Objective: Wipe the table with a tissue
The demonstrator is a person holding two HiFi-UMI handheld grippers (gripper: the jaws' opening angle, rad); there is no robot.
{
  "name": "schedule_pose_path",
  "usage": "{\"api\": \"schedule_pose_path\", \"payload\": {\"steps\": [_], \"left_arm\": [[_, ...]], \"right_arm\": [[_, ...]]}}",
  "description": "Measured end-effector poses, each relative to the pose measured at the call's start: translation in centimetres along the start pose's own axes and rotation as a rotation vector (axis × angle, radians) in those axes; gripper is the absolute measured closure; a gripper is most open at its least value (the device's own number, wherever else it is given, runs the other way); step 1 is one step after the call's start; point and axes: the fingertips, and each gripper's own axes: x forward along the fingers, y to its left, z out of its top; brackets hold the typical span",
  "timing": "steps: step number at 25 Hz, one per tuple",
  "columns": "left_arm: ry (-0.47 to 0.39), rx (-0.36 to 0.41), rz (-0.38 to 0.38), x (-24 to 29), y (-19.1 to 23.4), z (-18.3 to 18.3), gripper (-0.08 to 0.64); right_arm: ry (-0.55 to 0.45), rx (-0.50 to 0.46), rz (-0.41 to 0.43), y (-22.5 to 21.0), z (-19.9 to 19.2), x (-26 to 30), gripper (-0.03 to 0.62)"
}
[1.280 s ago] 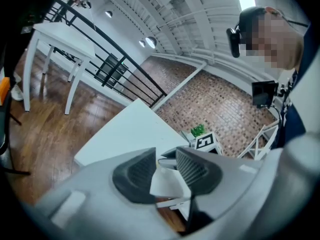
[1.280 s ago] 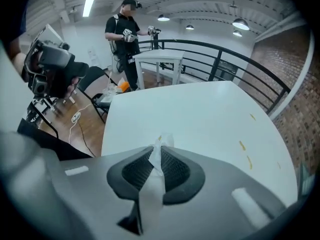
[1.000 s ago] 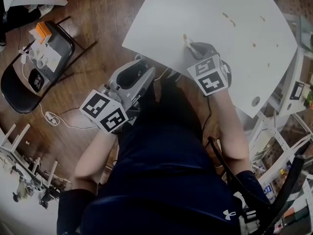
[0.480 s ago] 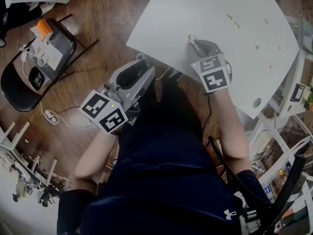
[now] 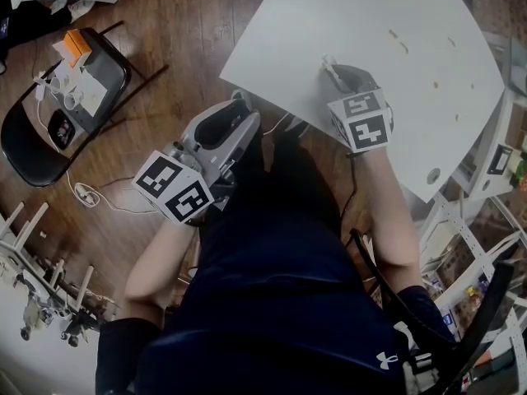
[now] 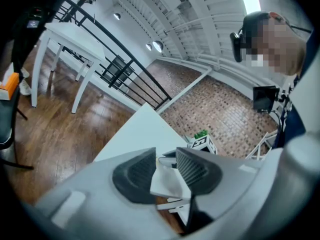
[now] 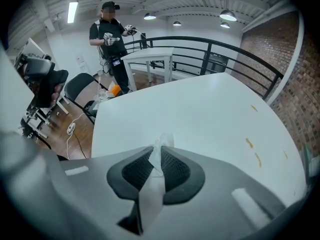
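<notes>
The white table (image 5: 329,15) fills the upper right of the head view and carries several small yellow-brown stains (image 5: 394,34). My right gripper (image 5: 331,71) points steeply down at the table near its front edge and is shut on a white tissue (image 5: 327,62). In the right gripper view the tissue (image 7: 159,149) stands up between the closed pads, and stains (image 7: 249,143) lie off to the right. My left gripper (image 5: 240,112) hangs off the table beside its near edge. Its jaws stand apart with nothing gripped, and the table edge (image 6: 167,180) shows through the gap.
A black folding chair (image 5: 25,151) with small items stands on the wood floor at left, with a cable (image 5: 86,196) near it. White shelf frames (image 5: 486,163) stand right of the table. Another person (image 7: 111,34), a second white table (image 7: 150,56) and a black railing (image 7: 225,49) are beyond.
The right gripper's marker cube has rolled slightly above the table. Both grippers otherwise keep their places and the tissue stays gripped.
</notes>
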Motion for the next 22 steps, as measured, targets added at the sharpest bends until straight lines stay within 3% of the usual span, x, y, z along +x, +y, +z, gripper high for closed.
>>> {"api": "schedule_pose_path", "payload": {"steps": [22], "left_arm": [[-0.012, -0.018, 0.024, -0.5, 1.4, 1.0, 0.433]], "right_arm": [[-0.064, 0.042, -0.017, -0.9, 4.0, 1.4, 0.543]]}}
